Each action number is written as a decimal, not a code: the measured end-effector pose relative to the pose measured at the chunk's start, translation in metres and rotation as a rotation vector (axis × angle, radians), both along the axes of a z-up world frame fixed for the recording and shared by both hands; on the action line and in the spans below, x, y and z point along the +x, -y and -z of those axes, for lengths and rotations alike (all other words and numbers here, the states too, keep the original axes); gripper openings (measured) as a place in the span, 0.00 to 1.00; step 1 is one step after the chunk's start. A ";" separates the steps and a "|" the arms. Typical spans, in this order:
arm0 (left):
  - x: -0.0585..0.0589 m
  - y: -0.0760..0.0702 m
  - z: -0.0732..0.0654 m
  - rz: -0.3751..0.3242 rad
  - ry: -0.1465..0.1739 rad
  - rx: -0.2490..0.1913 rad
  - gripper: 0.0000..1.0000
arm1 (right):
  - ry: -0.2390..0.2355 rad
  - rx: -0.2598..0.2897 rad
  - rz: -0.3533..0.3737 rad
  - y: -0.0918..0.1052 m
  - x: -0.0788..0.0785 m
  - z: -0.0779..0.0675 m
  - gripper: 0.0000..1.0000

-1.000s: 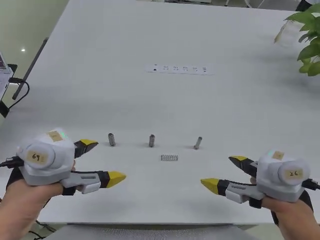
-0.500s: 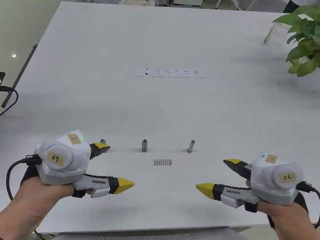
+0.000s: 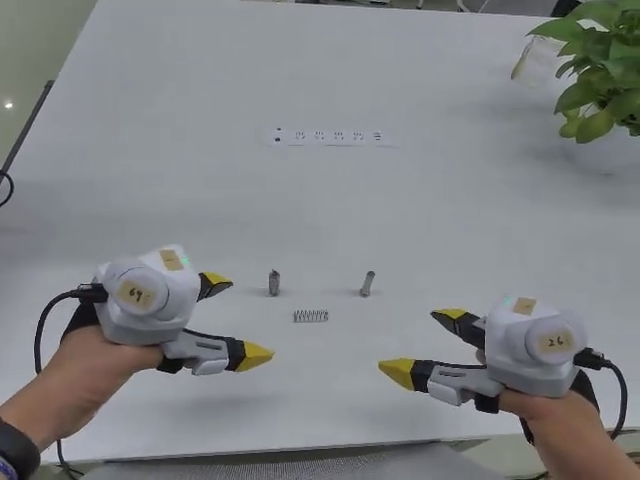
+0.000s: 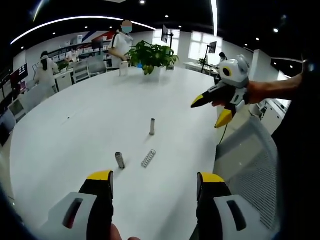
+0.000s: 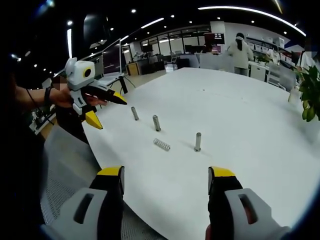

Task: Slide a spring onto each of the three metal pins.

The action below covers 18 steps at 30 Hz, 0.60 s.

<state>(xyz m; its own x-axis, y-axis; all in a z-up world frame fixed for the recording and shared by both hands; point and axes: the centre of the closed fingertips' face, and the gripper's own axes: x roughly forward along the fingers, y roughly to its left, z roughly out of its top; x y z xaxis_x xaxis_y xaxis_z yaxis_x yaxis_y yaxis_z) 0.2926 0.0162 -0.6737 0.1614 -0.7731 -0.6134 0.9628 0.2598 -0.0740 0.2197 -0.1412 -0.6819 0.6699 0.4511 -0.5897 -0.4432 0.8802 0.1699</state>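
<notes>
While both grippers are held over the near edge of the table (image 3: 300, 90), nothing is gripped: the left gripper (image 3: 243, 318) and the right gripper (image 3: 414, 342) are each kept with jaws spread wide. A loose spring (image 3: 311, 316) is laid flat between them, just before the pins. The middle pin (image 3: 274, 283) is seen ribbed, as if sleeved by a coil; the right pin (image 3: 367, 284) is bare. The far pin (image 5: 134, 113) is seen beside the left gripper.
</notes>
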 end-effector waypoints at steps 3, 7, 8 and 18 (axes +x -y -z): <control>0.001 0.009 0.002 0.017 -0.001 -0.001 0.64 | 0.000 0.001 0.000 0.001 -0.001 0.000 0.67; 0.002 0.017 0.002 0.033 0.002 0.001 0.62 | 0.001 0.003 0.003 0.003 -0.002 -0.001 0.67; 0.003 0.020 0.002 0.039 0.005 0.002 0.62 | 0.000 0.002 0.004 0.003 -0.002 -0.001 0.66; 0.005 0.045 0.013 0.074 -0.014 0.010 0.58 | -0.002 0.013 0.009 0.002 -0.006 0.000 0.65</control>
<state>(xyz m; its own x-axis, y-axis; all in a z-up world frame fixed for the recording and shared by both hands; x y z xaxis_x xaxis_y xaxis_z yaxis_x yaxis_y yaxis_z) 0.2976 -0.0289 -0.6869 0.0954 -0.7764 -0.6230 0.9783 0.1888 -0.0855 0.2139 -0.1436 -0.6815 0.6728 0.4523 -0.5854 -0.4345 0.8821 0.1821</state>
